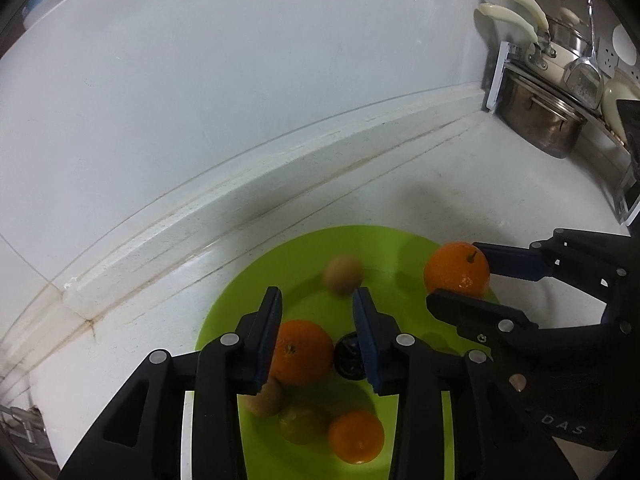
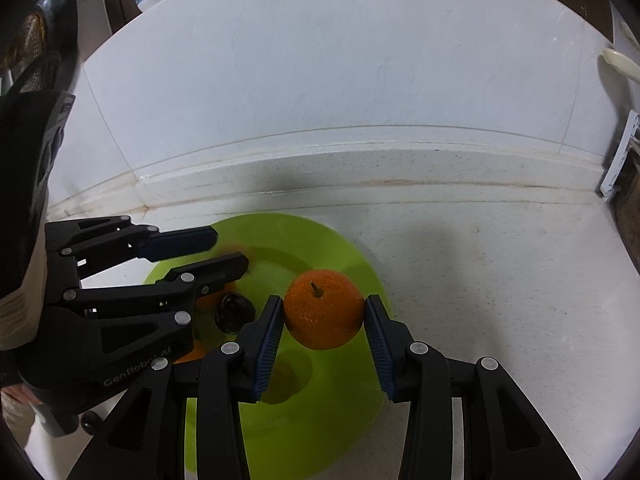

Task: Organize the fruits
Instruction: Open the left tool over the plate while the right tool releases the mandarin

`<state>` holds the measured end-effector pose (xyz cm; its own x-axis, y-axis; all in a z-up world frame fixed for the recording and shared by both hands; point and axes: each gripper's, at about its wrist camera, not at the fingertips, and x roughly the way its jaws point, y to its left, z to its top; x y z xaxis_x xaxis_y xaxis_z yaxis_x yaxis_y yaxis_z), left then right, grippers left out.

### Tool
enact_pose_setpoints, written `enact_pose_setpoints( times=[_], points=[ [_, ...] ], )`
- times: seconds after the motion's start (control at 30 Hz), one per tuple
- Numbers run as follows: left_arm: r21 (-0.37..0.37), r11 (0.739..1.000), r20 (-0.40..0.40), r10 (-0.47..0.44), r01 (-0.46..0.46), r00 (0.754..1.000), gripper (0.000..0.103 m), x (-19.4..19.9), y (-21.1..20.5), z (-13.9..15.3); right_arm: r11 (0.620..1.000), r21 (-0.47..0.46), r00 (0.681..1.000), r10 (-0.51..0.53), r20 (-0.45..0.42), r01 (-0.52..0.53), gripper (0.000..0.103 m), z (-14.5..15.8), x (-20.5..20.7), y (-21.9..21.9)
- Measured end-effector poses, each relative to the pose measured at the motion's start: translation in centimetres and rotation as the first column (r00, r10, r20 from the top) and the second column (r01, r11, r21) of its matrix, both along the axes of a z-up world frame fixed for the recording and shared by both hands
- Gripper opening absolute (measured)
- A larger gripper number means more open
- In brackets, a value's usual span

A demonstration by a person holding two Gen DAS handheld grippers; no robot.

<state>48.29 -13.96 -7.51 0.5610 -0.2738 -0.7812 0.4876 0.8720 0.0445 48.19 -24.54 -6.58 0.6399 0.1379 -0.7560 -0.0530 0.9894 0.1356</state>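
Right wrist view shows the right gripper (image 2: 324, 314) squeezing an orange (image 2: 323, 308) between both pads, just above the green plate (image 2: 360, 380). The left gripper (image 1: 316, 306) hangs open and empty over the plate, where two more oranges and some small brown and dark fruits already lie. Nearly done, I think.

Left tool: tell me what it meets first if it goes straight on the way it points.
Probably the blurred brownish fruit on the green plate, just beyond the open left tool. Depth is uncertain; it may pass above.
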Motion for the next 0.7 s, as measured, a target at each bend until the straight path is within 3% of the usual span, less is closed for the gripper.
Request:
enact_pose_setpoints(
  times=[0.17, 0.7],
  points=[
    [0.006, 1.000, 0.007, 0.028, -0.029, 1.000, 0.040, -0.6, 0.9, 0.6, 1.000, -0.004, 1.000, 0.000, 0.009, 0.000, 0.051, 0.4, -0.1, 0.0],
    [-0.044, 0.993, 0.071, 0.113, -0.110, 0.991, 0.046, -5.9, 3.3, 4.5, 0.999, -0.021, 0.994, -0.030, 0.105, 0.032, 0.051, 4.7, -4.9, 0.7]
  ],
)
